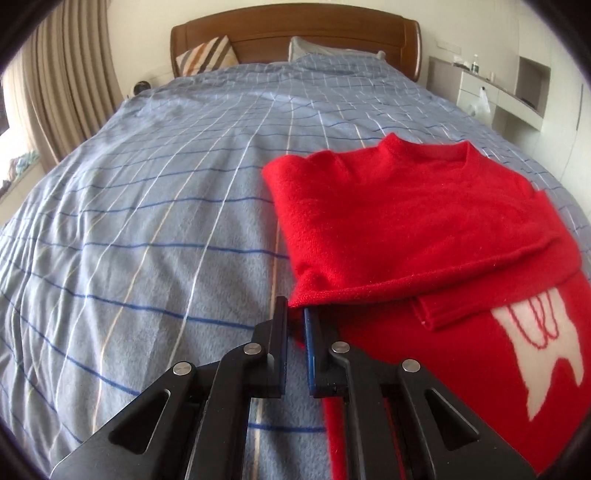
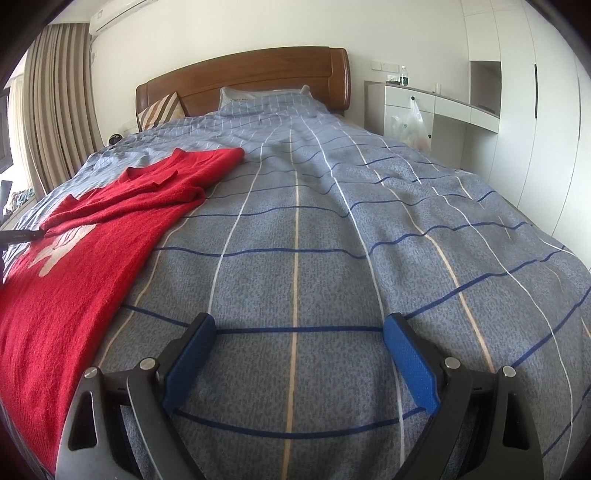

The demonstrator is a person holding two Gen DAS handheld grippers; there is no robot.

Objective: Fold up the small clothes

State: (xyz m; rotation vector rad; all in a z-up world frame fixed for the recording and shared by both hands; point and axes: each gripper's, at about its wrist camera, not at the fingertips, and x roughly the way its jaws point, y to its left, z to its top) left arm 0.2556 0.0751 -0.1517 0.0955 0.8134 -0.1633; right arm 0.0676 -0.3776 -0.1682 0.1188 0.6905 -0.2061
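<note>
A red knit sweater (image 1: 406, 221) with a white pattern lies on the blue checked bedspread (image 1: 166, 221), its left sleeve folded across the body. My left gripper (image 1: 295, 314) is nearly shut at the sweater's folded left edge; red fabric lies at the tips, and whether it is pinched I cannot tell. In the right wrist view the sweater (image 2: 85, 236) lies at the left. My right gripper (image 2: 299, 325) is wide open and empty just above the bedspread (image 2: 332, 221), to the right of the sweater. The left gripper's tip (image 2: 22, 235) shows at the sweater's far left.
A wooden headboard (image 1: 295, 33) and pillows (image 1: 207, 55) stand at the far end. Curtains (image 1: 62, 85) hang at the left. A white desk (image 2: 424, 103) with a plastic bag (image 2: 410, 125) stands at the right.
</note>
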